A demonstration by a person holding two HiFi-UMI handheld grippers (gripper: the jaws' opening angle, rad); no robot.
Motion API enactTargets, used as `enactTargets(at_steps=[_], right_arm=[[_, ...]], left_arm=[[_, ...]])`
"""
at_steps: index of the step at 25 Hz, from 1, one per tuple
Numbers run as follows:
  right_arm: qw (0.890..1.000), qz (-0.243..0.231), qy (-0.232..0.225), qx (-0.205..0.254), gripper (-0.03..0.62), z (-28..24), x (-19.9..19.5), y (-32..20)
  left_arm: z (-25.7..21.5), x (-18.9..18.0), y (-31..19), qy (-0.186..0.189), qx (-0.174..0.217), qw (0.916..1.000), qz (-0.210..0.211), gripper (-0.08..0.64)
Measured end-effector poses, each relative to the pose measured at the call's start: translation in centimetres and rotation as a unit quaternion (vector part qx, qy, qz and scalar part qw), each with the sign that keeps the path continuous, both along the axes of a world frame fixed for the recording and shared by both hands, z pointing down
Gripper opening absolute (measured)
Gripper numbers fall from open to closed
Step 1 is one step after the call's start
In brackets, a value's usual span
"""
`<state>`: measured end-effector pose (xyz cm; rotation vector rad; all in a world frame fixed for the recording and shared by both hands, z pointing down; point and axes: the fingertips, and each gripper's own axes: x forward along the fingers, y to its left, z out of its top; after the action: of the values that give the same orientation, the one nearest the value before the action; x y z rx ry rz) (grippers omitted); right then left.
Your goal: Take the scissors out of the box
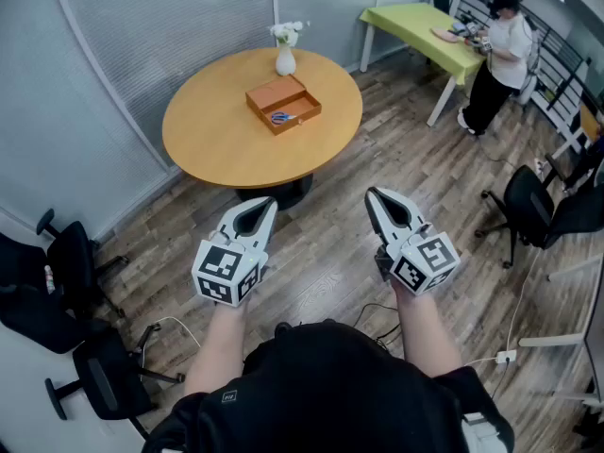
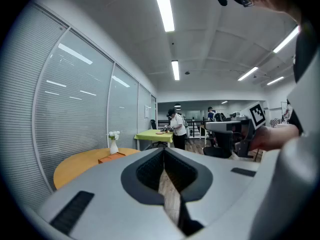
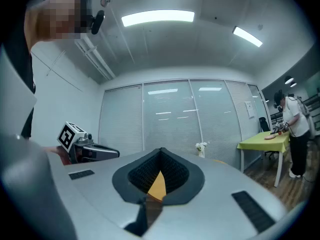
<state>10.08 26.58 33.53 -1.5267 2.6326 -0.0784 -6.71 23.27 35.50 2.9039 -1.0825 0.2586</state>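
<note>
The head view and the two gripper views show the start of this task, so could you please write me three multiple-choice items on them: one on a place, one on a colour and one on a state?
1. Where does the box stand?
A. On the round table, near the vase
B. On the floor
C. On the green table

2. What colour are the handles of the scissors?
A. Red
B. Blue
C. Yellow

3. How is the right tool?
A. Wide open
B. Shut on the scissors
C. Shut, holding nothing

Answers:
1 A: the head view shows the open box on the wooden tabletop, close to the white vase.
2 B: a blue patch shows inside the open box.
3 C: the right gripper view shows its jaws meeting at the tips, and the scissors lie far off in the box.
</note>
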Motion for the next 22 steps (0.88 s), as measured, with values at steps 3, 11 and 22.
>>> enactTargets(at_steps=[3,11,22], right_arm=[[1.0,0.001,0.002,0.001,0.035,-0.1,0.3,0.3],[1.0,0.005,-0.006,-0.005,0.035,0.4,1.9,1.6],[0.998,-0.04,-0.058,0.002,0.035,0.6,5.5,4.6]], left_arm=[[-0.1,0.2,0.3,-0.001,0.0,1.0,-0.001,0.014],[0.1,1.2,1.3,-0.003,-0.002,1.0,-0.004,0.014],[1.0,5.2,3.6,-0.01,-0.006,0.9999,-0.005,0.015]])
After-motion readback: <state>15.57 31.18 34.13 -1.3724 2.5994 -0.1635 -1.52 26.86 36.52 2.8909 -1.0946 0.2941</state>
